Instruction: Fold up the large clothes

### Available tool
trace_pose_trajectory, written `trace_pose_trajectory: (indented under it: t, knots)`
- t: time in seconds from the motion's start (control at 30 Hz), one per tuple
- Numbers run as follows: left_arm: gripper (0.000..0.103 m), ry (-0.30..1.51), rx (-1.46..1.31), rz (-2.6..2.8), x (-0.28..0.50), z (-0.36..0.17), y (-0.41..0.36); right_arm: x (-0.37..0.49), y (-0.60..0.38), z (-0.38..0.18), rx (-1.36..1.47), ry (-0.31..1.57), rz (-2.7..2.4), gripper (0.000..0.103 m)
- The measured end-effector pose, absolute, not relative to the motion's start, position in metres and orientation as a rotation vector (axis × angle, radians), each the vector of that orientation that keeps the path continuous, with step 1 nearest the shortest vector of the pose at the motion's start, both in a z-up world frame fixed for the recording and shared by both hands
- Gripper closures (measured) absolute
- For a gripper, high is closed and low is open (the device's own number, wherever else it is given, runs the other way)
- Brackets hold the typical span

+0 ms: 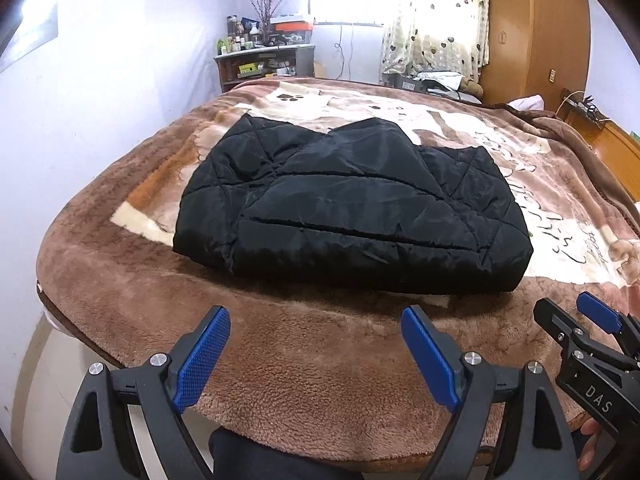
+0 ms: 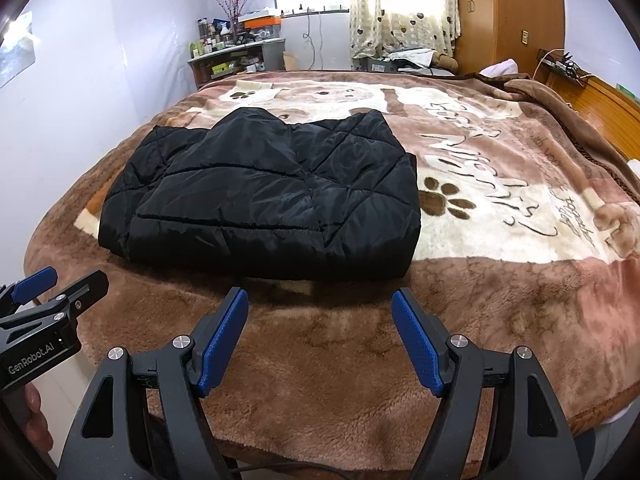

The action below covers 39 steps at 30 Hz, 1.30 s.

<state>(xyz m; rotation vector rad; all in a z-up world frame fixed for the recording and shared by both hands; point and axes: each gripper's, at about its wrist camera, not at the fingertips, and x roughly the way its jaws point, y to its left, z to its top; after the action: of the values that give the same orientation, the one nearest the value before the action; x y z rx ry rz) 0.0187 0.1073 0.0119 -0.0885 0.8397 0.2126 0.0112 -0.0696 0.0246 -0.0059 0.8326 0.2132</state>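
A black quilted jacket (image 1: 352, 208) lies folded into a thick rectangle on the brown blanket of the bed; it also shows in the right wrist view (image 2: 264, 196). My left gripper (image 1: 316, 316) is open and empty, held above the bed's near edge, short of the jacket. My right gripper (image 2: 320, 298) is open and empty, also just in front of the jacket's near edge. The right gripper shows at the right of the left wrist view (image 1: 576, 312), and the left gripper shows at the left of the right wrist view (image 2: 60, 280).
The bed (image 2: 500, 280) is covered with a brown plush blanket with paw prints and lettering. A cluttered shelf (image 1: 260, 60) stands past the far edge, a curtained window (image 1: 432, 16) behind, a wooden wardrobe (image 1: 536, 28) at right. The floor (image 1: 48, 380) lies to the left.
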Motion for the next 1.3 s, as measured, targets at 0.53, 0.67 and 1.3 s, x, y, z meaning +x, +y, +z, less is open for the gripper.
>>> trace_pose_trajectory:
  t: [0.53,0.67,1.3]
  knots:
    - [0.016,0.810,-0.062,0.233,0.016,0.017,0.102,0.010,-0.066,0.027,-0.001,0.836,0.218,0.029]
    - [0.016,0.808,-0.083,0.235,0.016,0.017,0.104,0.010,-0.067,0.026,-0.001,0.836,0.218,0.029]
    - [0.016,0.808,-0.075,0.237,0.013,0.015,0.096,0.008,-0.069,0.027,0.007,0.832,0.222,0.029]
